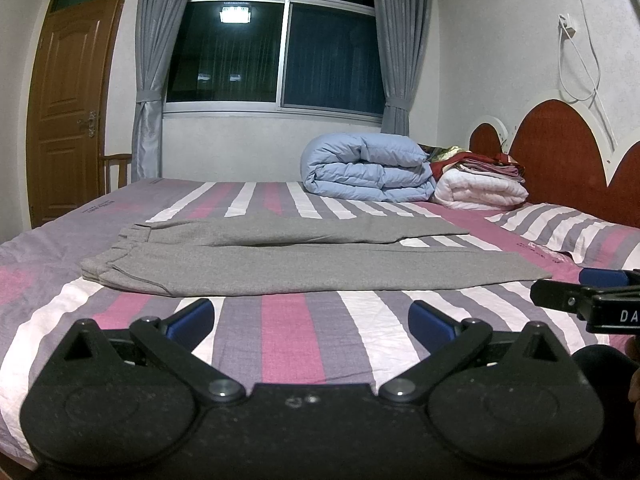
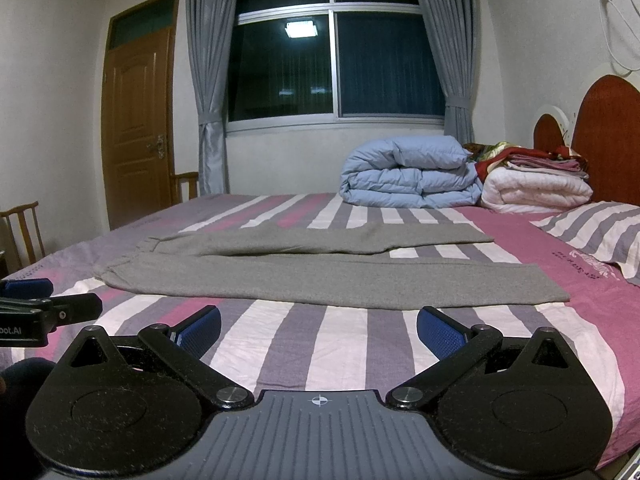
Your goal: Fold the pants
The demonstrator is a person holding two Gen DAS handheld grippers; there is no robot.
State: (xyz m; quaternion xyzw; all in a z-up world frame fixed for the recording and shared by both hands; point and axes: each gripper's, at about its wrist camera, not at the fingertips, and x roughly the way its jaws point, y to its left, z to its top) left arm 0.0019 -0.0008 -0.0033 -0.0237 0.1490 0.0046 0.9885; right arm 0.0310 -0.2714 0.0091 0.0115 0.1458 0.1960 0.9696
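Note:
Grey pants [image 1: 304,264] lie spread flat on the striped bed, waistband to the left, the two legs running right and slightly apart. They also show in the right wrist view [image 2: 240,276]. My left gripper [image 1: 311,322] is open and empty, hovering just in front of the near leg's edge. My right gripper [image 2: 319,330] is open and empty, also just in front of the near leg, closer to its cuff end. Each gripper shows at the edge of the other's view: the right one [image 1: 588,300], the left one [image 2: 44,308].
The bed sheet [image 1: 280,336] has pink, purple and white stripes. A folded blue duvet [image 1: 368,168] and a white quilt with stacked clothes [image 1: 480,188] sit at the far side by the red headboard [image 1: 560,148]. A striped pillow [image 2: 600,232] lies right. Door and chairs stand left.

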